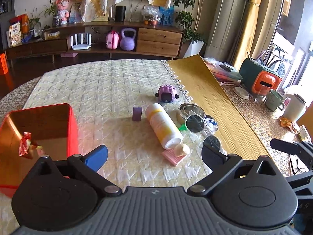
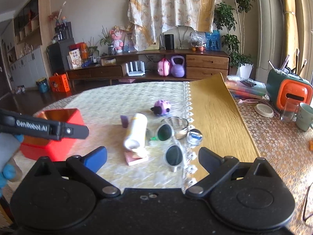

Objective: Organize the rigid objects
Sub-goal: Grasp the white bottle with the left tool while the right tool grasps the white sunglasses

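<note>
Both the left gripper [image 1: 154, 154] and right gripper [image 2: 152, 156] hover spread wide and empty; the white bottle [image 1: 163, 125], likely light, stiff and slick, wants a mid-body grip.

A cream quilted cloth [image 1: 109, 90] and yellow mat [image 1: 215, 101] cover the tabletop [image 1: 260, 117]. On the cloth lie a red box [image 1: 72, 129], white bottle [image 1: 162, 125], purple block [image 1: 136, 114], purple toy [image 1: 166, 94] and sunglasses [image 1: 201, 129].

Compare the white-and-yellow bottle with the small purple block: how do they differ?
The bottle lies on its side, while the purple block stands upright. The bottle is cylindrical, white and yellow, and plainly larger; the block is rectangular and solid purple. Both rest on the quilted cloth, outside the red box.
</note>
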Motion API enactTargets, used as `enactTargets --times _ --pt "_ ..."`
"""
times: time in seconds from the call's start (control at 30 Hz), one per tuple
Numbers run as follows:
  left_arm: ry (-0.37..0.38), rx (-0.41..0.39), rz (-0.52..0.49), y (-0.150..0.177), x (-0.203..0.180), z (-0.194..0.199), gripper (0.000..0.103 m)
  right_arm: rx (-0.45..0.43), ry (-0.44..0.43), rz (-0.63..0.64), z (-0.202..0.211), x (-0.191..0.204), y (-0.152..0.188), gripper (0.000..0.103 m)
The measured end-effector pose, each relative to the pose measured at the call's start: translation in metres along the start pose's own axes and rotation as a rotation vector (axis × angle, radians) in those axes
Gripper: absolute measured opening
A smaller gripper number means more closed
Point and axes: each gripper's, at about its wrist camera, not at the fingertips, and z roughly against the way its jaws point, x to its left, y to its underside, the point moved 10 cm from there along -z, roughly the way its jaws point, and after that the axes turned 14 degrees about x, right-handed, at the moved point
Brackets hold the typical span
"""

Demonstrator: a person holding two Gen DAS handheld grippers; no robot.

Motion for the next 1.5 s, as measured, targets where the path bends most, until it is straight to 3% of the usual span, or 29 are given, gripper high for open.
enactTargets --times 0.13,0.37,0.47,0.83,1.27,1.5 --pt "0.003 0.011 0.037 -0.019 0.0 -0.023 0.103 0.022 0.015 0.027 -0.023 -0.012 -0.006 0.1" --pt "-0.049 0.001 0.005 -0.047 -0.013 -0.057 0.103 0.071 0.034 0.044 -0.062 -0.024 0.0 0.093" --pt "-0.068 0.023 0.001 -0.052 -0.016 -0.076 0.103 0.096 0.037 0.054 -0.076 -0.026 0.005 0.086" --pt "-0.182 0.096 0.007 -0.059 -0.01 -0.126 0.103 0.122 0.066 0.101 -0.101 -0.026 0.01 0.079" --pt "-0.169 0.137 0.025 -0.06 -0.011 -0.15 0.102 0.137 0.072 0.086 -0.121 -0.026 0.009 0.063" --pt "-0.128 0.148 0.029 -0.058 -0.017 -0.154 0.085 0.132 0.059 0.086 -0.123 -0.022 0.005 0.055"
